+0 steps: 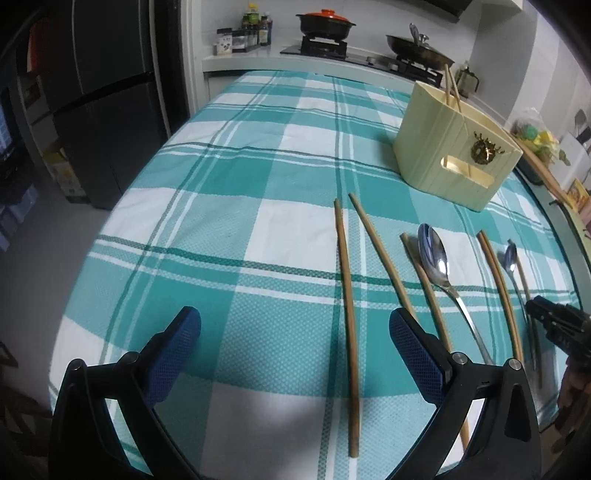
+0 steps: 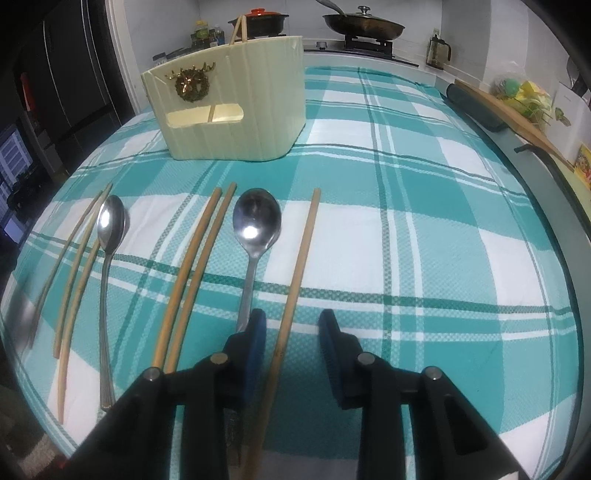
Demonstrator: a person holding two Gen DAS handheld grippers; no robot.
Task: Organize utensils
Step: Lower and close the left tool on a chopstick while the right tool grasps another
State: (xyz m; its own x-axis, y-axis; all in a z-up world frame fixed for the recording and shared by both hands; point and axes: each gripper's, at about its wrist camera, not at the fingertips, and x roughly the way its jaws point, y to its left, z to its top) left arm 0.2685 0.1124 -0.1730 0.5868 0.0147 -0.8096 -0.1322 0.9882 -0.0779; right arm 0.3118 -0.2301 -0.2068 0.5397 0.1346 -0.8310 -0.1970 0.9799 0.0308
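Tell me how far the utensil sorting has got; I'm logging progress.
Barely started. Done: two chopsticks already stand in the cream utensil holder. In hand: nothing; the right tongs are open around a single chopstick on the tablecloth, and the left tongs are open too. Left: two spoons and the other loose chopsticks.

Right tool (image 2: 291,345): jaws apart, a single chopstick (image 2: 295,280) lying between them, not clamped. Large spoon (image 2: 256,221) lies just left of it, handle passing under the left finger (image 2: 255,343). Further left: paired chopsticks (image 2: 195,273), a second spoon (image 2: 110,225), three more chopsticks (image 2: 79,273). Cream utensil holder (image 2: 236,103) stands beyond on the checked tablecloth (image 2: 424,229), two chopsticks upright inside.
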